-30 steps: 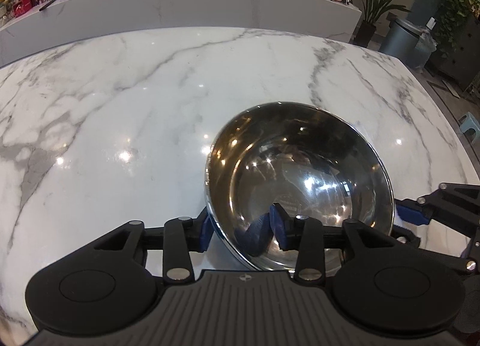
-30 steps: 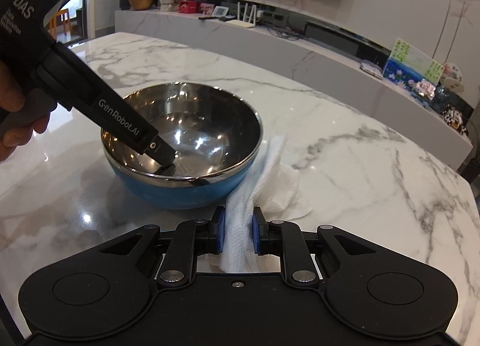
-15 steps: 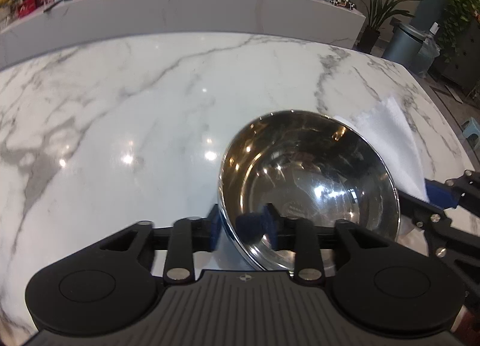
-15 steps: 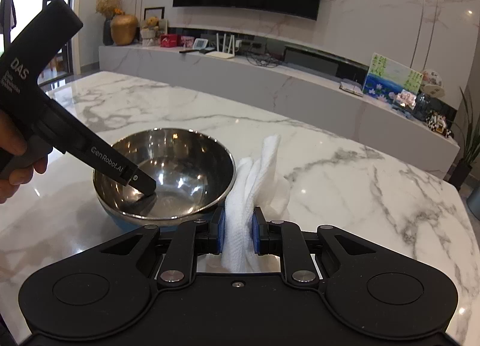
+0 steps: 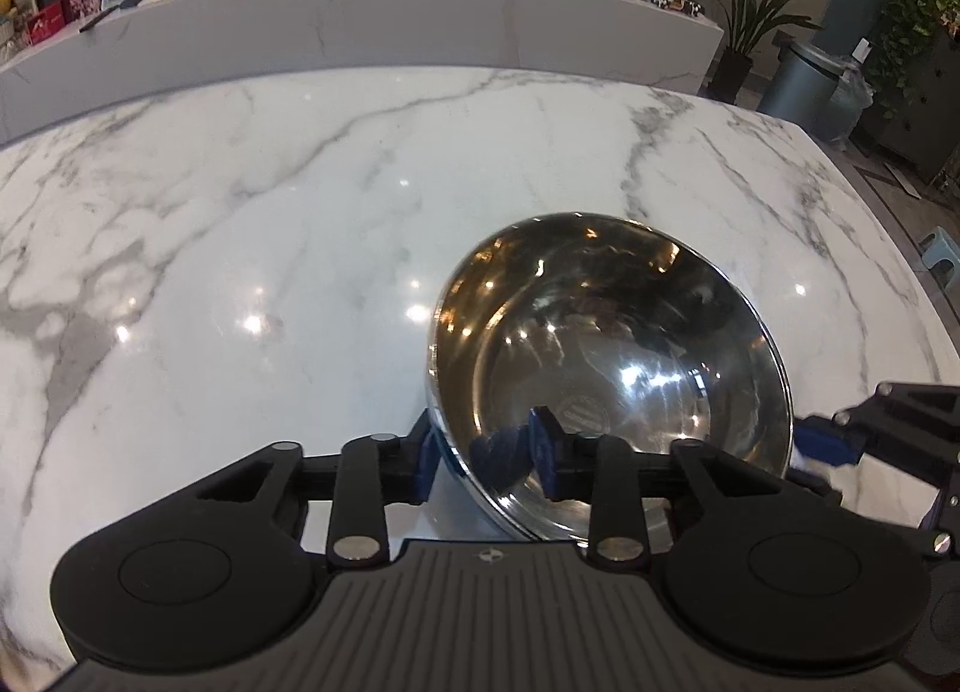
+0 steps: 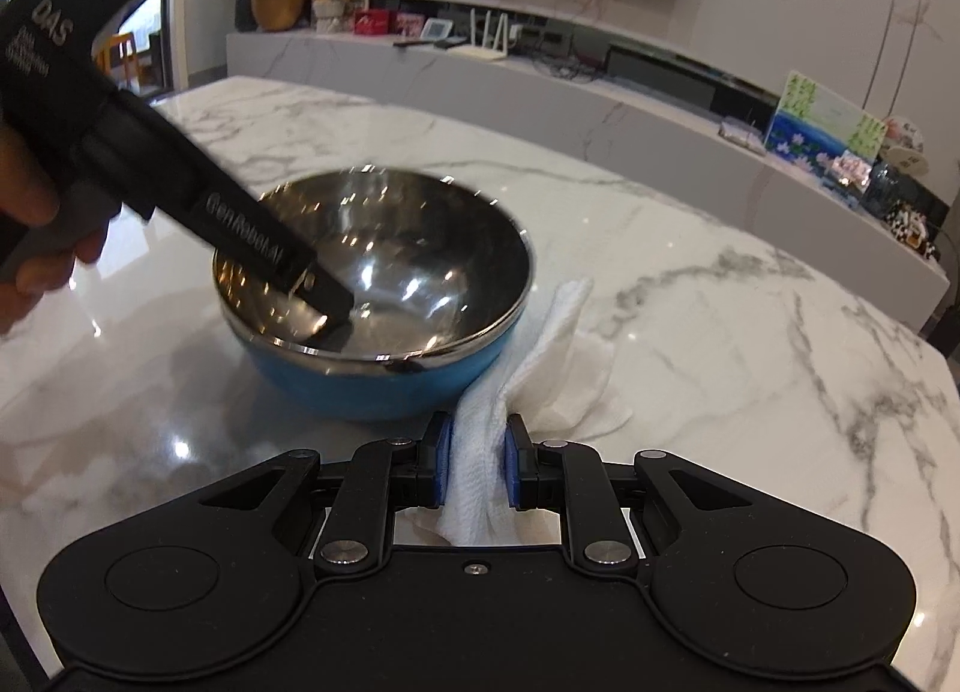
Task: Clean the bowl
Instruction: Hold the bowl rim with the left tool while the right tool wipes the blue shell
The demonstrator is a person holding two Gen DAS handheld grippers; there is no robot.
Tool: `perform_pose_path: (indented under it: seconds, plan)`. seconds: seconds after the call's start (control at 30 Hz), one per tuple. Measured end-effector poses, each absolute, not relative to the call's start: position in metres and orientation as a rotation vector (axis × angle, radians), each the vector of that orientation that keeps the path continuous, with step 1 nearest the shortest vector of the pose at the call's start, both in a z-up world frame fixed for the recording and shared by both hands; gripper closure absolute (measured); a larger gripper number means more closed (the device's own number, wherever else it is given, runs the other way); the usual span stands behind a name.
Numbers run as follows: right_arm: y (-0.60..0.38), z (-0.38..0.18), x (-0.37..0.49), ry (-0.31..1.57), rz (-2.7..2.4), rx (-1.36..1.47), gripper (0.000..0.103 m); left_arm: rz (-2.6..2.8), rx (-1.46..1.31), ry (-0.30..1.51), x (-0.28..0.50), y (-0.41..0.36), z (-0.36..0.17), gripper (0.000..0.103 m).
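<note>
The bowl (image 6: 373,296), steel inside with a blue outer shell, is sitting upright on the white marble worktop (image 6: 720,296), toward its near right part in the left wrist view. The left gripper (image 5: 483,455) is clamping the bowl's near rim: one blue-padded finger is pressing the outer wall and the other is lying against the polished inner wall, so its fingers are closed on the rim. In the right wrist view the same tool is reaching down into the bowl from the left, with the person's hand (image 6: 36,224) wrapping its handle. The right gripper (image 6: 476,467) is pinching a white cloth (image 6: 540,368) between its blue pads; the fingers are closed on the bunched fabric. The cloth is trailing forward over the worktop and is touching the bowl's right outer side, outside the bowl. The bowl's rim is showing slight blur in the right wrist view. The interior is showing only reflections and highlights.
</note>
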State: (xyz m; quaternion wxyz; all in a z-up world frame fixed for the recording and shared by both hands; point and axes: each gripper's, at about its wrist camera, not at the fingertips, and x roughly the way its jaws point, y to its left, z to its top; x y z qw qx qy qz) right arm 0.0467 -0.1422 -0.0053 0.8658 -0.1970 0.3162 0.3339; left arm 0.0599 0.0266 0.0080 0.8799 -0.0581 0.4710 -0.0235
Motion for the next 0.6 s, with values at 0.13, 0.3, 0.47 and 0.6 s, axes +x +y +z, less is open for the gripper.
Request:
perform_pose_path:
  seconds: [0.13, 0.3, 0.47, 0.6]
  plan:
    - [-0.143, -0.005, 0.046, 0.662, 0.694, -0.413, 0.087, -0.045, -0.118, 0.985, 0.060, 0.026, 0.007, 0.076]
    - [-0.145, -0.003, 0.044, 0.635, 0.688, -0.407, 0.087, -0.045, -0.127, 0.985, 0.061, 0.029, 0.007, 0.076]
    - [-0.152, 0.005, 0.041, 0.578, 0.670, -0.376, 0.087, -0.044, -0.130, 0.979, 0.061, 0.031, 0.006, 0.076]
    - [-0.158, 0.012, 0.041, 0.536, 0.654, -0.346, 0.087, -0.048, -0.081, 0.937, 0.056, 0.027, 0.005, 0.076]
